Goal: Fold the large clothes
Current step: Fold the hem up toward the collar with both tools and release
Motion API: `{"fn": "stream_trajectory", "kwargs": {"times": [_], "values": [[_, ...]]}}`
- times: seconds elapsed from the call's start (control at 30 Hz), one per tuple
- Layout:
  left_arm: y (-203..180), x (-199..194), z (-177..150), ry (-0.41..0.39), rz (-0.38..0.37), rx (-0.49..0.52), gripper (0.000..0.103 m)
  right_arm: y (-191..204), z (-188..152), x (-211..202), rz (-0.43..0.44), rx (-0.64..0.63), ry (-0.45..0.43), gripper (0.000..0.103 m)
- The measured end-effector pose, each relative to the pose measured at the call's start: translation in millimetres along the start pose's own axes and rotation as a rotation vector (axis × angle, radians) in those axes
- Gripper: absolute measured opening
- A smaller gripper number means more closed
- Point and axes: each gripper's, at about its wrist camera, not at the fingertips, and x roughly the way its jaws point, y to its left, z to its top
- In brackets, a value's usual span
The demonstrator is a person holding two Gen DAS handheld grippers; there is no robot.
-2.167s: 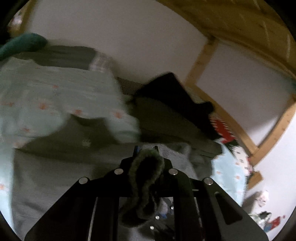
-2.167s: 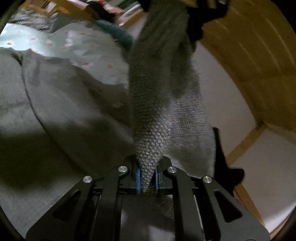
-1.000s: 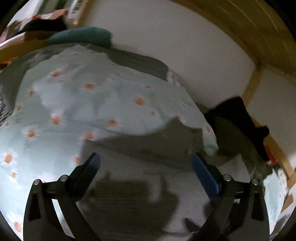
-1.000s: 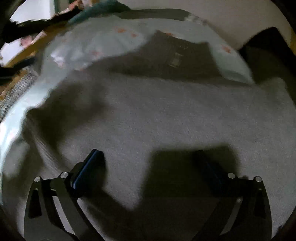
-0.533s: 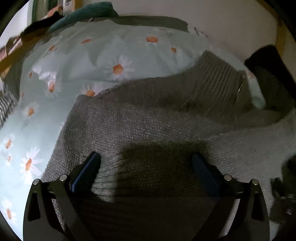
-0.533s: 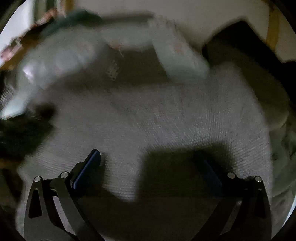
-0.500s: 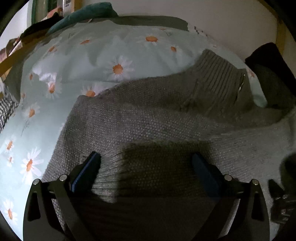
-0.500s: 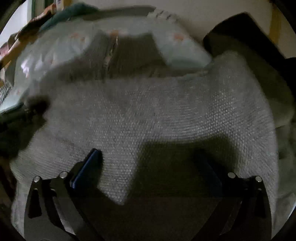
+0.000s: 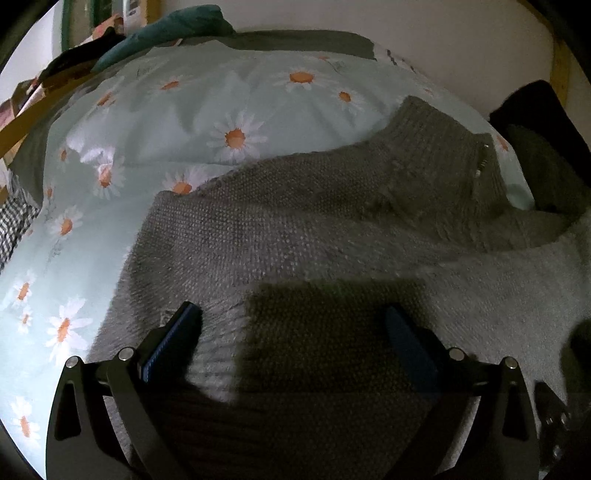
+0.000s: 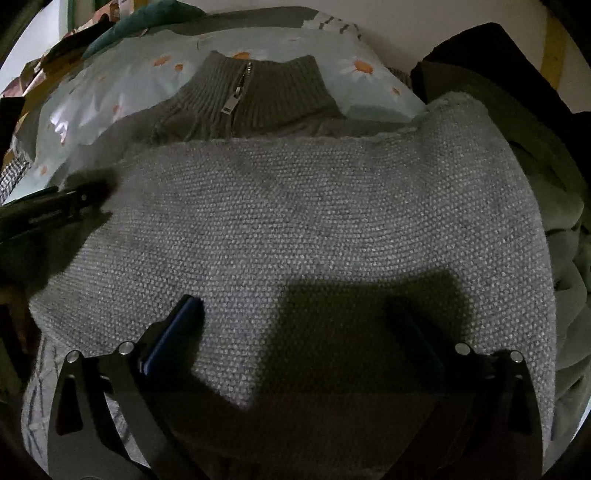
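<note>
A bed covered by a pale green daisy-print duvet (image 9: 155, 122) fills both views, seen from just above. At the far left edge of the bed, a strip of checked fabric (image 9: 14, 225) shows, and a teal cushion (image 9: 173, 29) sits at the far left corner by the white wall.

A grey knitted sweater (image 10: 314, 221) lies spread across the middle of the bed, on top of the duvet. One layer is folded over the body, its straight edge running just below the ribbed collar (image 10: 258, 96), which points toward the wall with its zip pull (image 10: 227, 107) showing.

The left gripper (image 9: 291, 332) hovers low over the sweater's left side, jaws spread wide and holding nothing. It also shows at the left edge of the right wrist view. The right gripper (image 10: 295, 325) hangs over the middle of the folded panel, likewise spread wide and empty.

At the right edge of the bed, a heap of dark clothes (image 10: 498, 92) touches the sweater's right side.

The sweater looks partly folded, likely with another fold to make. To do it well, each gripper should pinch both layers of knit at matching points near the near edge, lift together and evenly, and keep the fold line straight. The thick, loose knit may sag or slip from a shallow pinch, so bite deep.
</note>
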Motion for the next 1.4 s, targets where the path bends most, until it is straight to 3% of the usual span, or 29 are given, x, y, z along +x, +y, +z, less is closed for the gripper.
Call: {"fn": "stream_trajectory", "kwargs": {"times": [0.13,0.2,0.37,0.6,0.7,0.97,1.13,1.3,1.4], "values": [[-9,-47,-20,-0.083,0.024,0.034,0.098,7,-8,-17,0.016,0.04,-0.009,0.1],[-19,-24,-33,0.032,0.066,0.102,0.098,10,-19,-8,-0.026,0.01,-0.009,0.1],[-13,-27,-35,0.04,0.045,0.082,0.098,8,-15,-12,-0.014,0.012,0.003,0.1],[-5,-89,-74,0.009,-0.039,0.099,0.098,5,-48,-78,0.082,0.011,-0.049,0.1],[5,-107,-97,0.03,-0.074,0.089,0.098,8,-64,-98,0.088,-0.021,-0.057,0.1],[27,-169,-132,-0.023,-0.111,0.106,0.098,2,-109,-149,0.084,-0.078,-0.089,0.1],[46,-189,-151,-0.041,-0.17,0.08,0.098,-4,-136,-167,0.076,-0.106,-0.101,0.1],[81,-201,-173,-0.068,-0.148,0.038,0.098,-17,-165,-189,0.092,-0.11,-0.15,0.1],[107,-204,-187,-0.065,-0.248,-0.011,0.098,-29,-185,-200,0.099,-0.108,-0.186,0.1]]}}
